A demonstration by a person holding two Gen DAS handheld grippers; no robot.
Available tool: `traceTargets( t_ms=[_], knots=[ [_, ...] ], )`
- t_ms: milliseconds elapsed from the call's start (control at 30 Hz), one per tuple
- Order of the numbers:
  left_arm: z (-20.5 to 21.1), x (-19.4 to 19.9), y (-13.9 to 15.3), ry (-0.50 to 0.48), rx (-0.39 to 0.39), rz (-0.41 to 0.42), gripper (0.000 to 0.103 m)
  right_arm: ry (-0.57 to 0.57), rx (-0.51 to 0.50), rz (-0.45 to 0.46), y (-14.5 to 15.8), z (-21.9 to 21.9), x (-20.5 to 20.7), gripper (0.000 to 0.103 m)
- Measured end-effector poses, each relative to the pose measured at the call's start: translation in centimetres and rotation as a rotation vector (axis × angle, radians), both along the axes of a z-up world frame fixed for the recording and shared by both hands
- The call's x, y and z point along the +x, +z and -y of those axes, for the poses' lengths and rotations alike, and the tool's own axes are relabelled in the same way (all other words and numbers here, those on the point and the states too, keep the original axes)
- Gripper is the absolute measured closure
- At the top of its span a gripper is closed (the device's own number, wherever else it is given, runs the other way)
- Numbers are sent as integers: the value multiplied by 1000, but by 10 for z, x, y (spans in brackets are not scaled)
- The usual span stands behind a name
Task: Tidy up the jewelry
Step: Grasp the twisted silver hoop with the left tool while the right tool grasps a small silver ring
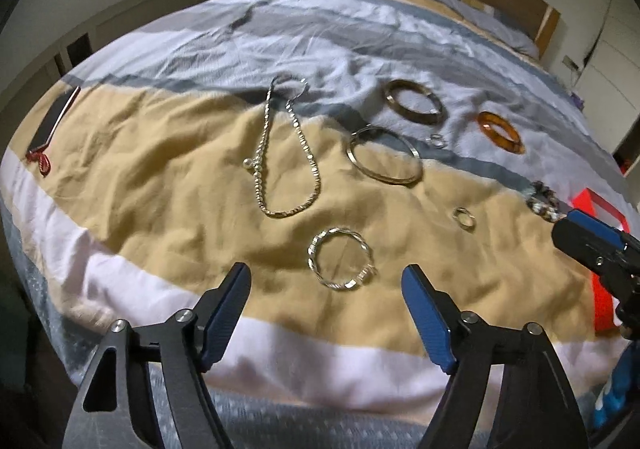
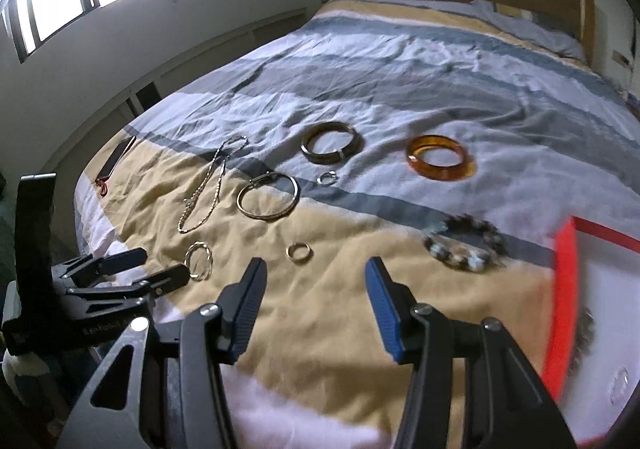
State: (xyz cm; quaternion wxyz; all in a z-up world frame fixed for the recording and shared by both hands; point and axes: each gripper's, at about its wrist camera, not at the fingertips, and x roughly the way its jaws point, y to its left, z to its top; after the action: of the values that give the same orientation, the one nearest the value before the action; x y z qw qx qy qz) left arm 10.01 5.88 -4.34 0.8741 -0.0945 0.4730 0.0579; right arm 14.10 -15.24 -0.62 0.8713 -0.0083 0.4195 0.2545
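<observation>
left tool (image 1: 326,283) open | twisted bracelet (image 1: 341,260) just ahead, slightly blurred

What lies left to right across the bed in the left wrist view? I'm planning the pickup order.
Dark flat case → silver chain necklace → thin gold bangle → amber bangle → beaded bracelet → red tray.

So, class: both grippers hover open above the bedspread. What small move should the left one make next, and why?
Probably ease the left gripper forward and down so its open jaws straddle the twisted bangle. That bangle lies flat on the bedspread just ahead of it, nearer than any other piece, and nothing is held yet.
</observation>
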Motion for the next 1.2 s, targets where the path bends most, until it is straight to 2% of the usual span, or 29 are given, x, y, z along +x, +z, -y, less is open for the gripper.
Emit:
traceTargets(
  t_ms=[167, 333, 433, 800, 967, 1067, 1200],
  knots=[
    [-8, 10, -13, 16, -30, -30, 34, 53, 2, -24, -19, -22, 20, 54],
    [-6, 14, -19, 2, -45, -35, 34, 69, 11, -45, -33, -29, 30, 54],
    [-3, 17, -22, -10, -43, -37, 35, 76, 8, -70, -44, -32, 35, 62],
    [7, 22, -31, -35, -28, -53, 50, 90, -2, -100, -66, -36, 47, 67],
    [11, 22, -32, -52, -12, -48, 61, 112, -36, -86, -70, -45, 46, 75],
    [12, 23, -33, -56, -7, -48, 62, 128, -54, -82, -72, -49, 44, 83],
    [12, 22, -32, -56, -14, -44, 63, 132, -79, -71, -71, -53, 42, 84]
  ],
)
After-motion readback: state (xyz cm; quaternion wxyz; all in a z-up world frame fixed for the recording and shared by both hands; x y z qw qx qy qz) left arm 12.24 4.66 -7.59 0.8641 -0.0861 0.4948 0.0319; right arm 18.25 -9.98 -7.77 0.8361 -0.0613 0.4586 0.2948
